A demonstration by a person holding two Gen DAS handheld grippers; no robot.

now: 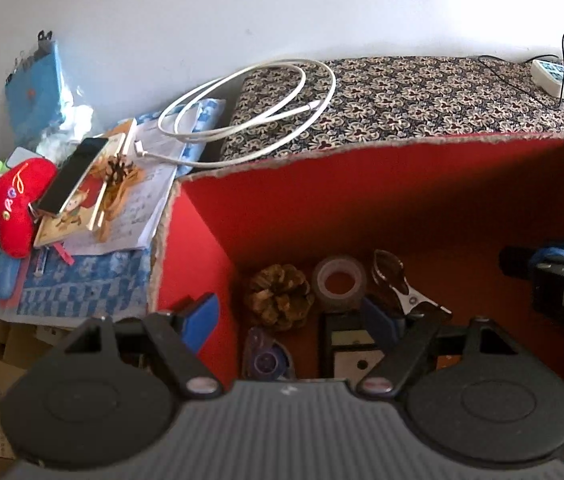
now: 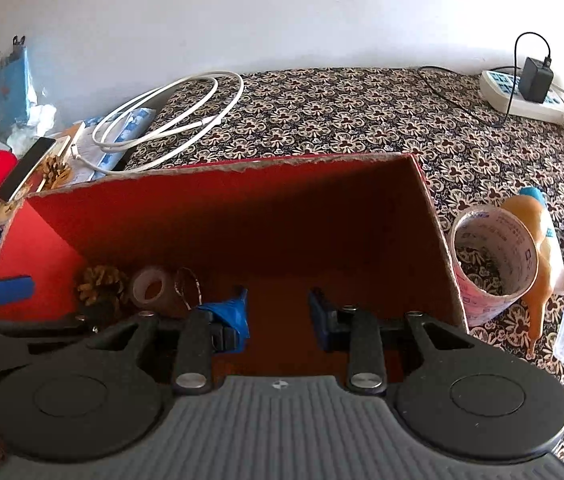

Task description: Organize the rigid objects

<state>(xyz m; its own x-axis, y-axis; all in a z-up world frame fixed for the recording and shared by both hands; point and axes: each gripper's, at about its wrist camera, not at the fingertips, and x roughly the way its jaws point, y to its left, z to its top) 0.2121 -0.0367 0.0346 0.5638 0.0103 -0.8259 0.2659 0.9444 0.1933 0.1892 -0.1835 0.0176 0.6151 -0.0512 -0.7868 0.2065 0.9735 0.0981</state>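
Pine cone inside red box

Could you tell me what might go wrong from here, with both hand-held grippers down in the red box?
1. The left hand-held gripper stands open over crowded items: the pine cone, tape roll and metal clip lie close together, so closing may catch a neighbour or knock one aside.
2. Both hand-held grippers work inside the same red box; the right hand-held gripper, with nothing between its fingers, is close enough to bump the left.
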